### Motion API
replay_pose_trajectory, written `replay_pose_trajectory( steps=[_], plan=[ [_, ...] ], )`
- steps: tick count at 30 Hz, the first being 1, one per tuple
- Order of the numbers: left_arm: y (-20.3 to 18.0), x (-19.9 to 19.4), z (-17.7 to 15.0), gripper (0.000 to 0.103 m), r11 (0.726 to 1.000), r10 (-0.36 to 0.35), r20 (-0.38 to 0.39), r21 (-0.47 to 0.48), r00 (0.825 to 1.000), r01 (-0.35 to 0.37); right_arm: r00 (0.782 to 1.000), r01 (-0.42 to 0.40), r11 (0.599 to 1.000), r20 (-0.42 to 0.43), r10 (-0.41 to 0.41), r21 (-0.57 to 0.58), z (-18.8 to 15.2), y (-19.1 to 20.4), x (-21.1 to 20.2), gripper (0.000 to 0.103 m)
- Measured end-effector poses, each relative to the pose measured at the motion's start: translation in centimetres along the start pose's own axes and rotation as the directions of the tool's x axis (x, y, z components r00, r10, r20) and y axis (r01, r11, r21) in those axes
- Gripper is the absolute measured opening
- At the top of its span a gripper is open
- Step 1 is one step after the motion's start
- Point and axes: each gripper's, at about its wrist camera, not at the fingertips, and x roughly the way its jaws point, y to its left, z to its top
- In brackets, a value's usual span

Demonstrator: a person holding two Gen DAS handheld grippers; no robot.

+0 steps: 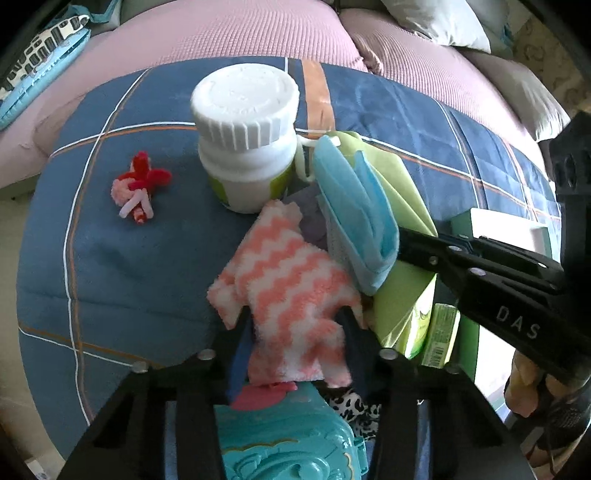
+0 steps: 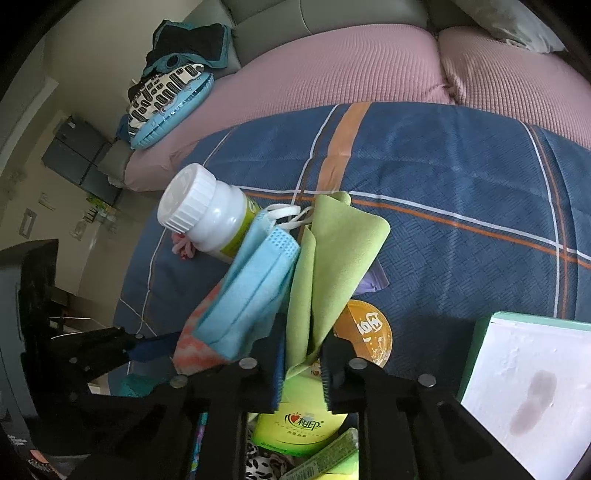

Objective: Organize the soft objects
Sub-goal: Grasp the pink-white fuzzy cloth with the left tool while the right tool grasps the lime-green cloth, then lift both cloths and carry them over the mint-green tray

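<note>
My left gripper [image 1: 295, 325] is shut on a pink-and-white zigzag fluffy cloth [image 1: 288, 288], held above the blue plaid blanket [image 1: 122, 266]. My right gripper [image 2: 301, 354] is shut on a green cloth [image 2: 332, 266] together with a blue face mask [image 2: 251, 291]; both hang up from its jaws. In the left wrist view the right gripper [image 1: 402, 240] comes in from the right holding the mask [image 1: 354, 218] and green cloth [image 1: 391, 184] right beside the zigzag cloth. The zigzag cloth also shows in the right wrist view [image 2: 195, 347]. A small red-and-pink yarn doll [image 1: 138, 186] lies on the blanket at left.
A white-capped bottle [image 1: 245, 144] stands behind the cloths. A teal plastic toy case [image 1: 288, 439], green tissue packs [image 2: 299, 424], a round orange-lidded cup [image 2: 369, 332] and a white box with green rim [image 2: 528, 387] lie below. A pink sofa cushion [image 1: 229, 33] is behind.
</note>
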Motion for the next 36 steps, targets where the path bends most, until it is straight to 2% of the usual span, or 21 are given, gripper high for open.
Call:
replay_pose_trajectory(
  steps=[9,18,23,30,36],
  plan=[
    [1.0,-0.8,0.0,0.017,0.998,-0.006,0.030,-0.055,1.000,0.007,0.999,-0.022,1.000,0.039,0.021,0.021,0.1,-0.7,-1.6,0.006],
    [2.7,-4.0,-1.0,0.015,0.993,-0.013,0.118,-0.115,0.993,0.027,0.994,-0.035,0.999,0.105,0.035,-0.001,0.1,-0.1,-4.6,0.005],
    [3.4,-6.9,-1.5,0.015,0.989,0.002,0.184,-0.149,0.983,0.026,0.988,-0.036,0.999,0.150,0.038,-0.014,-0.3,-0.1,-6.7,0.005],
    [3.3,-11.8,-2.4,0.015,0.980,0.026,0.329,-0.196,0.944,0.041,0.969,-0.049,0.999,0.241,0.052,-0.017,-1.1,-0.1,-10.5,0.005],
    [0.6,-15.7,-2.5,0.015,0.983,0.046,0.458,-0.181,0.888,0.042,0.940,-0.012,0.999,0.342,0.023,-0.033,-2.1,0.1,-15.1,0.005]
  ],
)
